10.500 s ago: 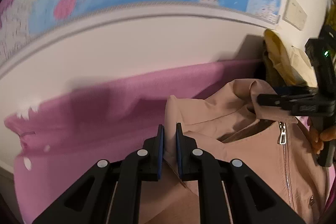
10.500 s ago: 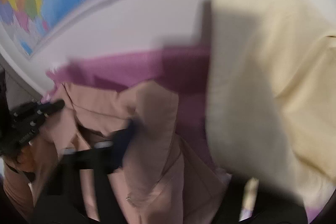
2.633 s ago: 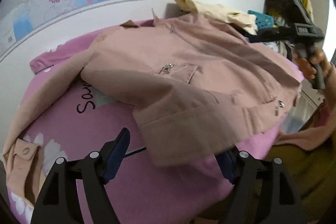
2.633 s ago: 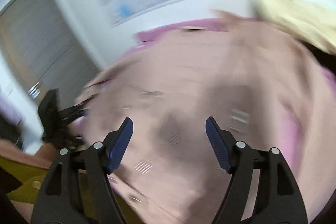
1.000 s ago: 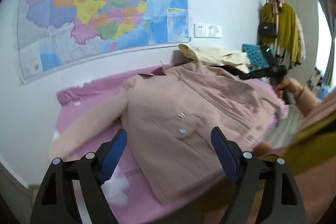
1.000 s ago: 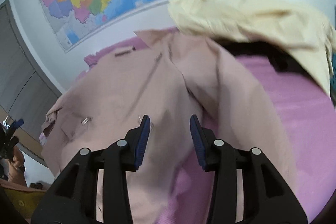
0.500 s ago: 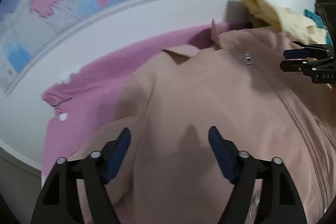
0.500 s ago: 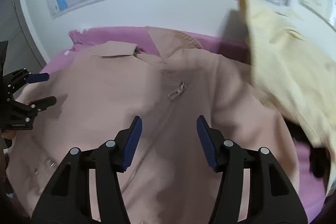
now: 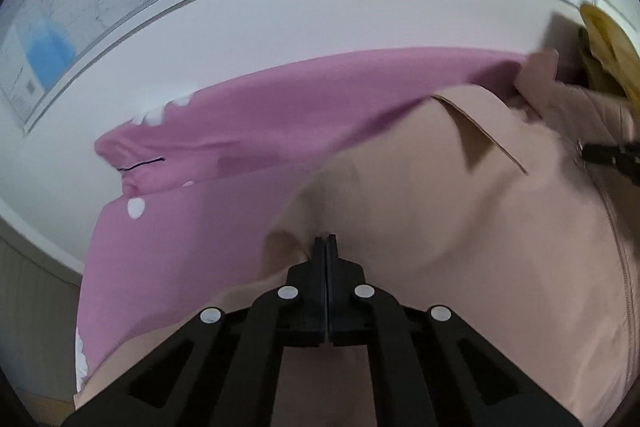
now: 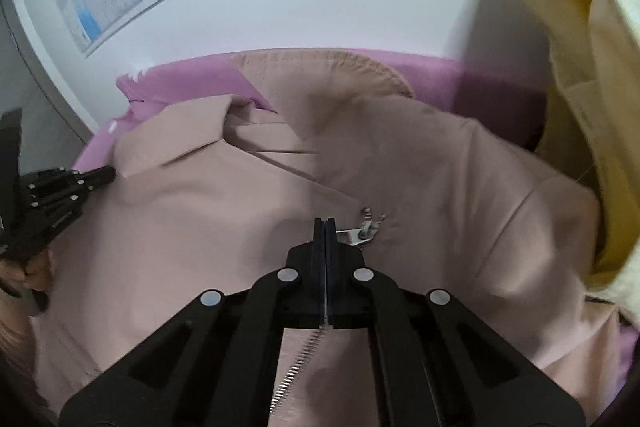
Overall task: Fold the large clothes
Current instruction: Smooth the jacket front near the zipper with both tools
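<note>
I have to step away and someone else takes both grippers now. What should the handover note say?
Left gripper: shut, pinching the pink jacket at its shoulder.
Right gripper: shut on the jacket front beside the zipper pull.
The jacket lies spread, zipped, collar toward the wall, on the pink sheet; a yellow garment sits at its right.
Done: jacket laid out, both grips taken.
Left: every fold.

Even indoor light, soft shadows on wall [image 10: 360,3]; fisheye bending, dark corners, slight blur.
</note>
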Action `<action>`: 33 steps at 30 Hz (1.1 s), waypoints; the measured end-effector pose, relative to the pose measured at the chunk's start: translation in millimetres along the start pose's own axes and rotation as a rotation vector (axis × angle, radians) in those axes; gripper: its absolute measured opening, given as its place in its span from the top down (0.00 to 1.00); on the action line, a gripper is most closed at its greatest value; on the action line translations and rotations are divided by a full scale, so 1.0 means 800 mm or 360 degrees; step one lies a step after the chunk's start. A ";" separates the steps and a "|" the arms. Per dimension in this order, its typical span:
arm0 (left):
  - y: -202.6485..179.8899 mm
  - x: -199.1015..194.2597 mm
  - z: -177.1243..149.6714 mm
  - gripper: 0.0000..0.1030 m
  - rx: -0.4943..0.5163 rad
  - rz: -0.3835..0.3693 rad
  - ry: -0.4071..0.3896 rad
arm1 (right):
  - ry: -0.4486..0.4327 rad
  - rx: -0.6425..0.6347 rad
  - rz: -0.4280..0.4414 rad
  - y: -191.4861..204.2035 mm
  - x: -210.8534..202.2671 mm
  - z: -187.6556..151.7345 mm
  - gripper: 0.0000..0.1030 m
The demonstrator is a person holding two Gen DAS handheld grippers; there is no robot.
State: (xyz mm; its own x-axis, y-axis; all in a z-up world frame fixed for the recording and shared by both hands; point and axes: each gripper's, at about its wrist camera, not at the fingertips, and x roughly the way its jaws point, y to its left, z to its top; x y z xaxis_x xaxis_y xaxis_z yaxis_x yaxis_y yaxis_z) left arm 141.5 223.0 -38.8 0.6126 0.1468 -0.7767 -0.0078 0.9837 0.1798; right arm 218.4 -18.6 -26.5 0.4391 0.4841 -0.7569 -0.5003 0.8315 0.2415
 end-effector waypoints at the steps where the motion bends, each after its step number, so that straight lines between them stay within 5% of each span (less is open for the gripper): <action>1: 0.000 -0.004 -0.001 0.96 0.0025 -0.0026 -0.0025 | 0.0022 0.0007 -0.0003 -0.003 0.000 0.000 0.96; 3: -0.003 -0.018 -0.005 0.87 0.0067 -0.0030 -0.0082 | 0.0010 0.0026 -0.0026 -0.010 -0.007 -0.002 0.83; 5: -0.012 -0.034 -0.006 0.65 0.0122 -0.0071 -0.0147 | -0.0064 0.0045 -0.0008 -0.016 -0.026 0.004 0.71; 7: -0.026 -0.049 0.002 0.61 0.0176 -0.0097 -0.0221 | -0.0122 0.0080 0.0022 -0.018 -0.040 0.013 0.57; 9: -0.039 -0.053 0.013 0.46 0.0228 -0.0086 -0.0272 | -0.0161 0.0061 0.0054 -0.008 -0.046 0.028 0.44; 12: -0.063 -0.052 0.031 0.44 0.0273 -0.0099 -0.0287 | -0.0177 -0.0001 0.0037 0.015 -0.038 0.047 0.32; 16: -0.072 -0.033 0.059 0.43 0.0262 -0.0070 -0.0260 | -0.0140 0.0105 0.0031 0.019 -0.005 0.081 0.32; 17: -0.071 -0.030 0.065 0.43 0.0252 -0.0065 -0.0257 | -0.0118 0.0131 -0.0016 0.017 0.006 0.090 0.33; 18: -0.068 -0.026 0.070 0.43 0.0243 -0.0075 -0.0248 | -0.0098 0.0169 -0.0019 0.011 0.015 0.095 0.50; 19: -0.064 -0.024 0.076 0.43 0.0224 -0.0091 -0.0240 | -0.0078 0.0200 -0.0002 0.004 0.019 0.098 0.88; 20: -0.062 -0.022 0.081 0.43 0.0211 -0.0093 -0.0238 | -0.0061 0.0237 0.0003 -0.006 0.019 0.097 0.97; 26: -0.051 -0.026 0.107 0.33 0.0192 -0.0203 -0.0257 | -0.0236 0.0238 0.0112 -0.053 -0.055 0.048 0.98; 33: -0.076 0.015 0.143 0.23 0.0215 -0.0338 -0.0082 | -0.0143 0.0327 0.0259 -0.083 -0.052 -0.030 0.98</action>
State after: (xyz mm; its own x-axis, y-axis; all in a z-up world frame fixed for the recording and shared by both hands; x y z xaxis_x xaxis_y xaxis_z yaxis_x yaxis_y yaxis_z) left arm 239.8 152.6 10.5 0.6288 -0.0708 -0.7743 0.2288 0.9686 0.0973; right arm 215.5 -100.1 -25.3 0.4340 0.6306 -0.6434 -0.4120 0.7740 0.4807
